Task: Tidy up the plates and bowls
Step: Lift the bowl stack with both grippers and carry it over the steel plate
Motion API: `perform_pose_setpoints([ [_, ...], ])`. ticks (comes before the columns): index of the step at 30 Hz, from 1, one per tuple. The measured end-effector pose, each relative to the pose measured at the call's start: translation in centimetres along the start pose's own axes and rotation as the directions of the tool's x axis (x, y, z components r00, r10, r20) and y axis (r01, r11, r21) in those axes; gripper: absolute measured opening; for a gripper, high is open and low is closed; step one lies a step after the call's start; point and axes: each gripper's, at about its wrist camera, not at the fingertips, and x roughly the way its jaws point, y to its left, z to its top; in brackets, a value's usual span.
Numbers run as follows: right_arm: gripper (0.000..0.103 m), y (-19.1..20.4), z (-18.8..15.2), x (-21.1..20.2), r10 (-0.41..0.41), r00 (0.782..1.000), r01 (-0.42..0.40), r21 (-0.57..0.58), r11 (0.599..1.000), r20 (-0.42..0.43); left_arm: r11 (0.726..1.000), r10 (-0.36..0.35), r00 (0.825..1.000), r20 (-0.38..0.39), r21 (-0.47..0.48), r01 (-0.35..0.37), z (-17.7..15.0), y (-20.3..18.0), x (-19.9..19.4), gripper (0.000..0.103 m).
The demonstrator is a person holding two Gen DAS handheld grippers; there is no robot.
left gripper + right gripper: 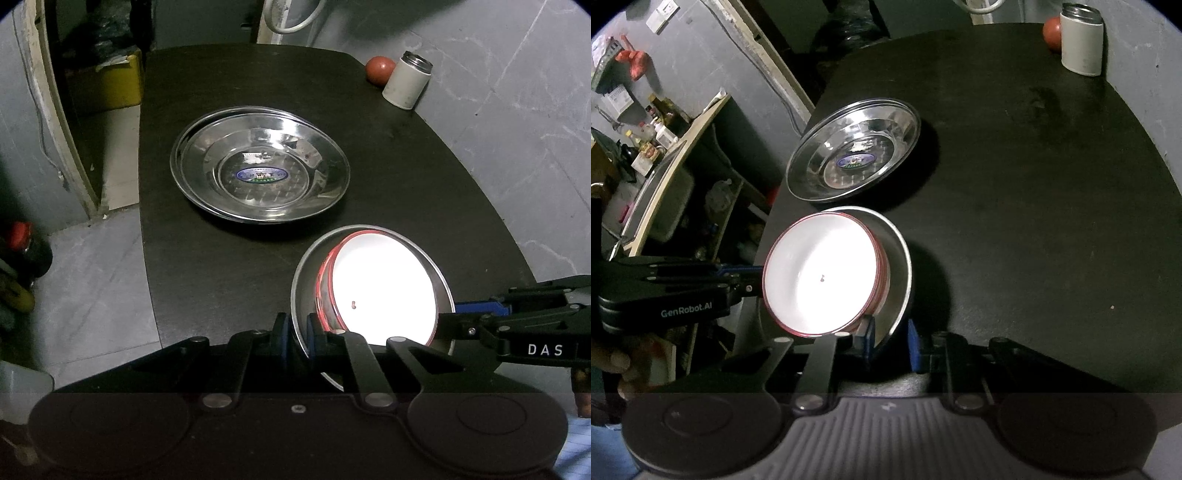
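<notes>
My left gripper (297, 338) is clamped on the near rim of a steel bowl (306, 295), one pad inside and one outside. My right gripper (891, 341) straddles the same bowl's opposite rim with its jaws apart. One white red-rimmed bowl (384, 288) sits tilted inside the steel one, so I count two bowls, both at the near edge of the black table (406, 184). Past them rest two stacked steel plates (258, 164), slightly offset, with a blue oval sticker in the top one. Far right stand one white canister (406, 81) and one reddish round thing, perhaps a tomato (379, 70). Grey marbled tile surrounds the table (517, 103); cluttered shelves (661, 147) line the left.
</notes>
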Motion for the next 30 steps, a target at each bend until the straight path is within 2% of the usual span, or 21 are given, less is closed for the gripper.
perform_pose_setpoints([
  [30, 0.024, -0.17, -0.19, 0.12, 0.018, 1.0, -0.018, 0.024, 1.0, -0.002, 1.0, 0.025, 1.0, -0.001, -0.003, -0.025, -0.11, -0.37, 0.1, 0.008],
])
